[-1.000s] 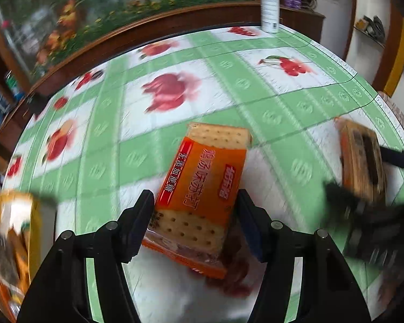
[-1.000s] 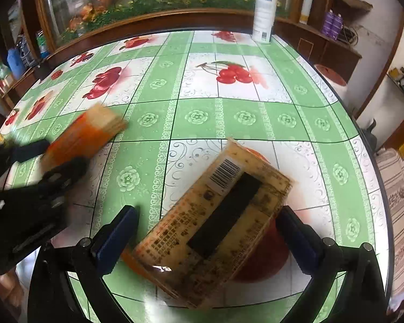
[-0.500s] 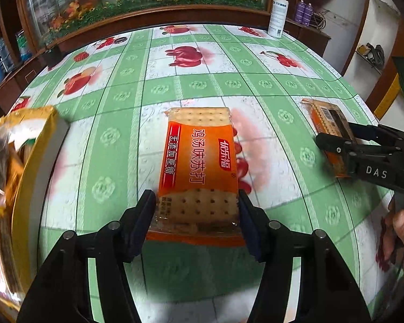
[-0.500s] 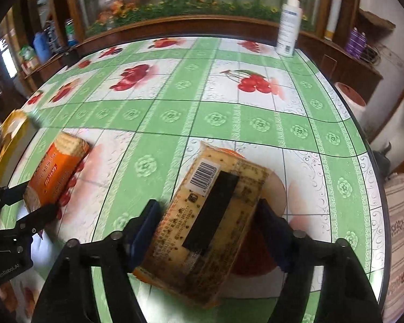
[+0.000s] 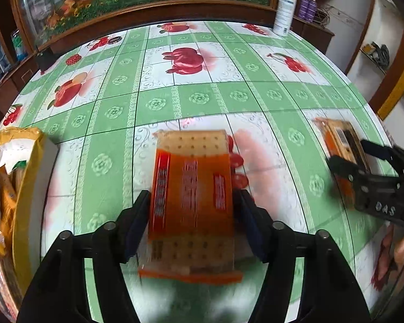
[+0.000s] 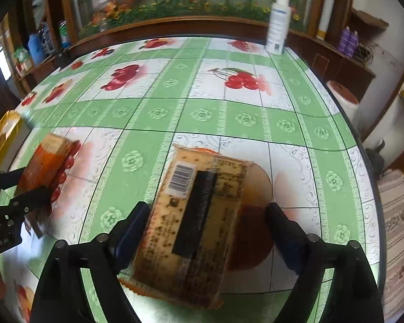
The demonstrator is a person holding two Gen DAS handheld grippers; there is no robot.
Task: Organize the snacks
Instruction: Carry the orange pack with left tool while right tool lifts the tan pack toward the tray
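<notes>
Our left gripper [image 5: 192, 223] has its fingers pressed on both sides of the orange cracker pack [image 5: 192, 188], near the bench's [image 5: 202, 99] front edge. Our right gripper [image 6: 206, 231] is wider: its left finger touches the yellow cracker pack [image 6: 194, 223], the right finger stands apart. The yellow box [image 5: 27, 188] sits at the left edge. Lots of bare bench lies ahead.

Two fisheye lenses ride low over a fruit-print table [image 5: 191, 99], each looking forward between its own fingers at a close cracker pack. The left wrist view catches the right gripper [image 5: 363, 167] at its right edge; the right wrist view shows the left gripper [image 6: 16, 185]. Both share the far spray bottle [image 6: 277, 21].
</notes>
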